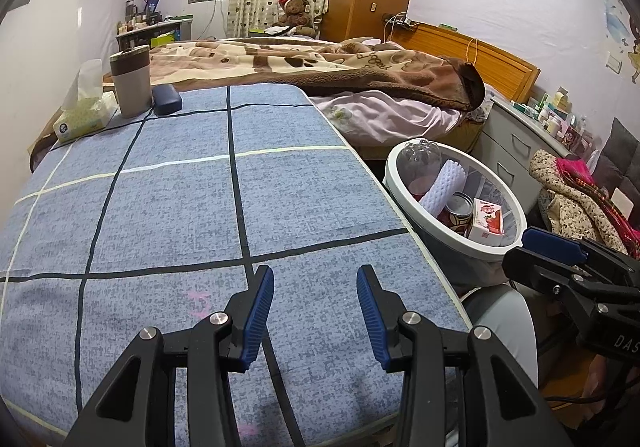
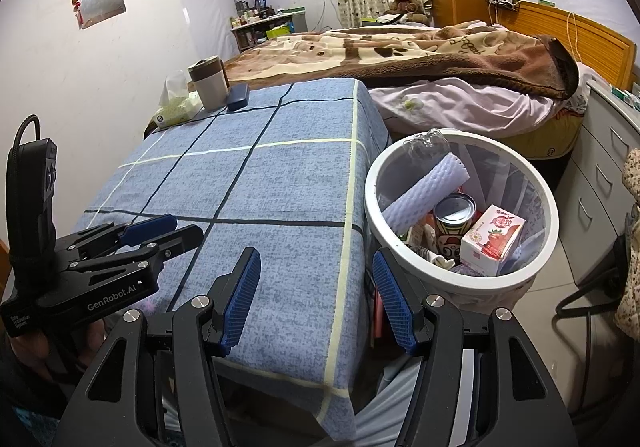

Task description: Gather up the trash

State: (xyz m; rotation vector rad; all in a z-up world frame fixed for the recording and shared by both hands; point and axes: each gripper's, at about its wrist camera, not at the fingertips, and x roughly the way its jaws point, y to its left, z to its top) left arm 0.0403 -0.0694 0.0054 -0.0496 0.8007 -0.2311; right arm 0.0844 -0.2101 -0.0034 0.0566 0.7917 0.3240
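A white round trash bin [image 2: 548, 247] stands on the floor to the right of the table; it also shows in the left wrist view [image 1: 516, 215]. In it lie a clear plastic bottle [image 2: 426, 143], a white foam sleeve [image 2: 428, 191], a tin can [image 2: 454, 221] and a red-and-white carton [image 2: 492, 239]. My left gripper [image 1: 316, 311] is open and empty over the blue checked tablecloth [image 1: 192, 207]. My right gripper [image 2: 316, 295] is open and empty above the table's right edge, beside the bin.
At the table's far left stand a tissue pack [image 1: 86, 115], a grey-brown mug [image 1: 130, 83] and a dark blue case [image 1: 167, 99]. A bed with a brown blanket [image 1: 320, 63] lies behind. White drawers [image 2: 604, 183] stand right of the bin.
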